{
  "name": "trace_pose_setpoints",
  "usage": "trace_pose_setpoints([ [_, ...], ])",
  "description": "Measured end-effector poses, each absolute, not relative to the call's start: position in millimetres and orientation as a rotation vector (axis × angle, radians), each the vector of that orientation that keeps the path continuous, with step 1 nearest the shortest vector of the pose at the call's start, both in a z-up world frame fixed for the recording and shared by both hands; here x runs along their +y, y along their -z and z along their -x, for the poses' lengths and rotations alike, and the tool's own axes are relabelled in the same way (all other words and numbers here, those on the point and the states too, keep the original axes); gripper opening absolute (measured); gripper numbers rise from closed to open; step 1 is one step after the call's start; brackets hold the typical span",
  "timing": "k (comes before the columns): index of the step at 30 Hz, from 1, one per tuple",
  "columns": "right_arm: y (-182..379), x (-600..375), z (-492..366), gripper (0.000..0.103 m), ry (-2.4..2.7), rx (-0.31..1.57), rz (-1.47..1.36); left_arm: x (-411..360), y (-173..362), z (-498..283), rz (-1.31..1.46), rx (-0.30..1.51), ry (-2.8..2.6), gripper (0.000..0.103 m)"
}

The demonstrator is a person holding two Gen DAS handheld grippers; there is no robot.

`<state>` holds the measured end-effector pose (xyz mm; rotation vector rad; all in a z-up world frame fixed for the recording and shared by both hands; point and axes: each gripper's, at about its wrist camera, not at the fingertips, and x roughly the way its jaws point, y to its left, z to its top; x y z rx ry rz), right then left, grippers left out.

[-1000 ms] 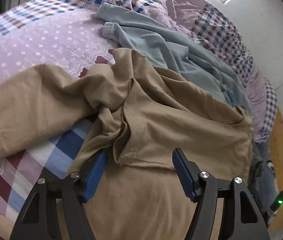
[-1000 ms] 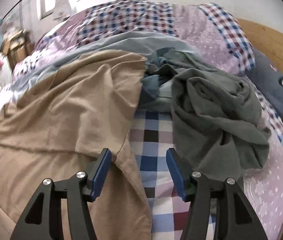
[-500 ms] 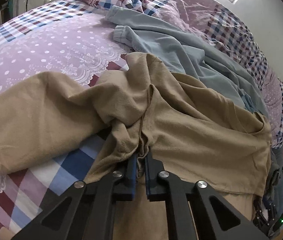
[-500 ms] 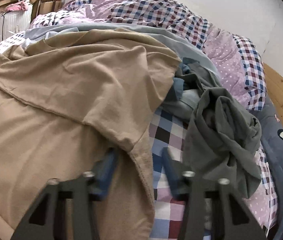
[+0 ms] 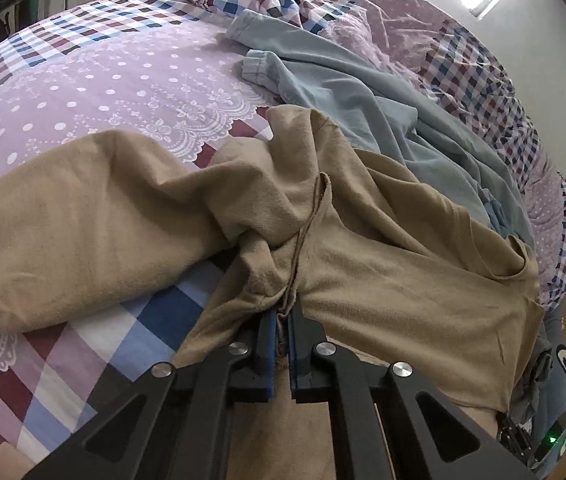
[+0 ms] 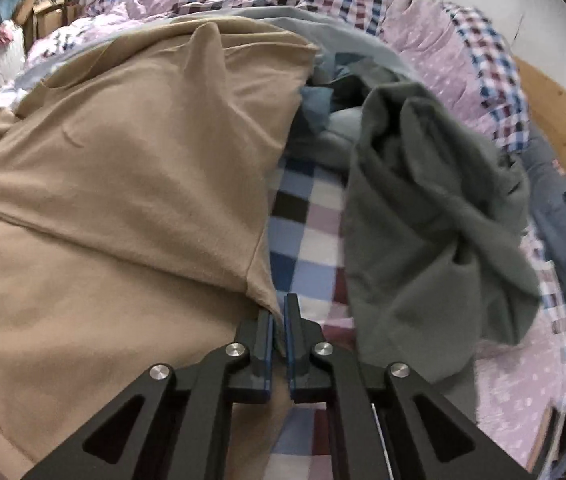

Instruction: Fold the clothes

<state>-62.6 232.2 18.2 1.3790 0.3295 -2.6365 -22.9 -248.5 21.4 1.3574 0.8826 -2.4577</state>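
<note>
Tan knit garment pinched at both side edges, spread across the bed.
Left gripper [image 5: 281, 334] is clamped on a bunched seam of the tan soft-knit garment [image 5: 383, 280]; right gripper [image 6: 279, 334] is clamped on its opposite edge corner. Cloth extends away from both tools, long axis running between them. Beyond: crumpled grey-green garment [image 6: 435, 216], pale blue garment [image 5: 363, 92], checked purple bedspread [image 5: 103, 80].

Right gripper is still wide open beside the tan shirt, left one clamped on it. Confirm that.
Not so: the right wrist view shows the right gripper shut on the tan shirt edge. The left gripper is clamped on it, as said.
</note>
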Motion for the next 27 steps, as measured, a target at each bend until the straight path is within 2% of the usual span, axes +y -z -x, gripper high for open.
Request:
trace_pose_setpoints([
  [4, -41, 262, 59, 0.006, 2.550, 0.003, -1.271, -246, -21, 24, -1.364, 0.855, 2.458, 0.005],
  [5, -48, 270, 58, 0.010, 2.546, -0.082, -1.230, -245, -21, 24, -1.364, 0.850, 2.456, 0.005],
  [7, -61, 285, 60, 0.031, 2.553, -0.252, -1.138, -244, -21, 25, -1.365, 0.835, 2.453, 0.005],
  [8, -67, 293, 63, 0.049, 2.571, -0.334, -1.090, -244, -21, 26, -1.365, 0.833, 2.451, 0.005],
  [9, -71, 297, 69, 0.056, 2.590, -0.387, -1.067, -244, -21, 26, -1.365, 0.832, 2.449, 0.005],
  [19, -84, 281, 193, 0.056, 2.629, -0.483, -1.125, -246, -20, 30, -1.373, 0.842, 2.435, 0.005],
  [22, -92, 271, 214, 0.053, 2.634, -0.485, -1.138, -246, -19, 31, -1.375, 0.843, 2.432, 0.005],
  [24, -92, 266, 220, 0.040, 2.638, -0.465, -1.175, -247, -19, 31, -1.379, 0.847, 2.430, 0.005],
  [27, -90, 258, 229, 0.033, 2.644, -0.425, -1.237, -247, -20, 31, -1.382, 0.856, 2.426, 0.005],
])
